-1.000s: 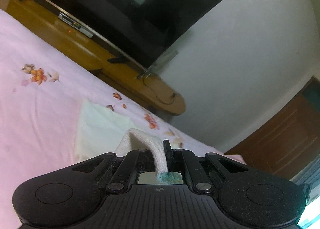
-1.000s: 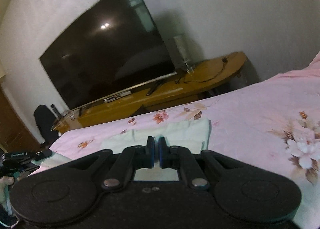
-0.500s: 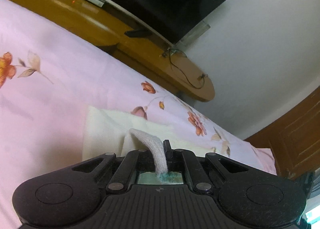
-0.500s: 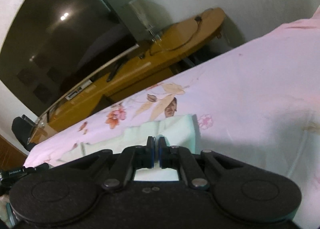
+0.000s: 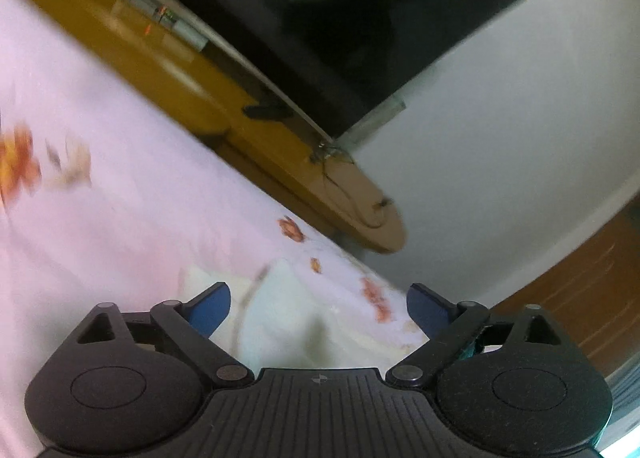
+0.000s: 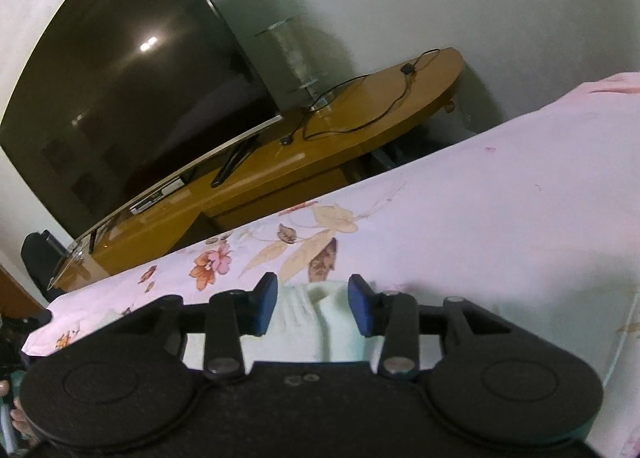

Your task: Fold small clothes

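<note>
Both claws, left [image 5: 318, 308] and right [image 6: 312, 304], stood spread wide and gripping nothing, each just above the pale folded cloth [image 6: 320, 314] on the floral bed [image 6: 500, 198].

surface: pink floral bed [image 6: 500, 218]; on it: pale folded garment [image 6: 316, 318]

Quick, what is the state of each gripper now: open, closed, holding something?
Left gripper: open, holding nothing; the pale garment lies below it.
Right gripper: open, holding nothing, above the garment.

pale cream cloth [image 6: 320, 314], pink floral bedsheet [image 6: 480, 218].
</note>
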Demonstrator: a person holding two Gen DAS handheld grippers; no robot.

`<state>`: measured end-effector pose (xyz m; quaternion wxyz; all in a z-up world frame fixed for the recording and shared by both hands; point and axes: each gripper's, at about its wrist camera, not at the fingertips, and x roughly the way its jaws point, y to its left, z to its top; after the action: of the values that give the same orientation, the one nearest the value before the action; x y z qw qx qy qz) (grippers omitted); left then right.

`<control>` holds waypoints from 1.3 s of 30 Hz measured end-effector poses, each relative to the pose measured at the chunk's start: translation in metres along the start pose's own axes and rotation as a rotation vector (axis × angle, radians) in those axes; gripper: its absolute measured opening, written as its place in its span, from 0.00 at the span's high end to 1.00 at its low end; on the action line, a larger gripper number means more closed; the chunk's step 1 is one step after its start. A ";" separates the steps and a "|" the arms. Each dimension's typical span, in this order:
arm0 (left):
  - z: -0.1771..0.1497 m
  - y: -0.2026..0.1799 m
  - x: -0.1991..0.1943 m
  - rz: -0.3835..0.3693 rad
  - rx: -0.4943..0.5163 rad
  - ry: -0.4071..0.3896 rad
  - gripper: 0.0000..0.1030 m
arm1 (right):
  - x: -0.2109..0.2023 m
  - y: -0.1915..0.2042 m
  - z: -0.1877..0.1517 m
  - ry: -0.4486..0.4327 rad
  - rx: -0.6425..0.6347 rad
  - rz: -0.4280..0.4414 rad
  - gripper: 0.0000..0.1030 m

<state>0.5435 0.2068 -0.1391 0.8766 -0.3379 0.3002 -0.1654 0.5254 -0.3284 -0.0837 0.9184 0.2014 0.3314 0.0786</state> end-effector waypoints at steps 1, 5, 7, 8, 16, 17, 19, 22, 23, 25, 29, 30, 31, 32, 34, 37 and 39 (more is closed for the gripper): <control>0.004 -0.003 0.003 0.023 0.051 0.015 0.30 | 0.003 0.000 0.000 0.006 -0.002 0.000 0.63; 0.006 -0.024 0.021 0.112 0.265 0.120 0.48 | 0.011 0.002 -0.001 0.033 -0.026 0.018 0.66; 0.005 -0.029 0.033 0.137 0.319 0.160 0.48 | 0.019 0.007 -0.003 0.054 -0.054 0.016 0.67; 0.004 -0.032 0.039 0.161 0.346 0.170 0.48 | 0.023 0.010 -0.005 0.063 -0.071 0.013 0.68; -0.008 -0.051 0.051 0.244 0.512 0.146 0.98 | 0.042 0.040 -0.015 0.102 -0.299 -0.086 0.94; -0.007 -0.051 0.043 0.229 0.505 0.088 0.98 | 0.039 0.041 -0.015 0.078 -0.311 -0.090 0.95; -0.005 -0.052 0.030 0.183 0.475 0.013 0.98 | 0.027 0.042 -0.011 0.015 -0.303 -0.083 0.96; -0.009 -0.049 0.032 0.201 0.464 0.027 0.98 | 0.019 0.044 -0.006 -0.055 -0.315 -0.092 0.96; -0.012 -0.046 0.037 0.223 0.466 0.055 0.98 | 0.021 0.043 -0.004 -0.057 -0.319 -0.106 0.96; -0.019 -0.039 0.045 0.252 0.464 0.098 0.98 | 0.033 0.038 -0.003 -0.022 -0.312 -0.137 0.96; -0.016 -0.032 0.038 0.230 0.390 0.097 0.97 | 0.054 0.034 -0.016 0.064 -0.350 -0.193 0.94; -0.014 -0.032 0.032 0.254 0.382 0.090 0.87 | 0.051 0.034 -0.016 0.058 -0.337 -0.197 0.90; -0.014 -0.032 0.024 0.283 0.378 0.068 0.79 | 0.042 0.033 -0.014 0.048 -0.292 -0.194 0.87; -0.016 -0.035 0.010 0.306 0.379 0.033 0.66 | 0.030 0.032 -0.014 0.022 -0.260 -0.181 0.82; -0.026 -0.047 -0.015 0.278 0.414 -0.013 0.63 | 0.002 0.035 -0.021 -0.027 -0.253 -0.137 0.82; -0.056 -0.066 -0.040 0.280 0.464 0.030 0.63 | -0.026 0.053 -0.046 -0.005 -0.326 -0.088 0.81; -0.076 -0.068 -0.058 0.266 0.464 0.052 0.63 | -0.044 0.058 -0.064 -0.003 -0.352 -0.073 0.79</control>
<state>0.4448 0.1492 -0.1125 0.9366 -0.0811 0.3183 -0.1219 0.4499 -0.2676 -0.0788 0.9422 0.0258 0.3182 0.1018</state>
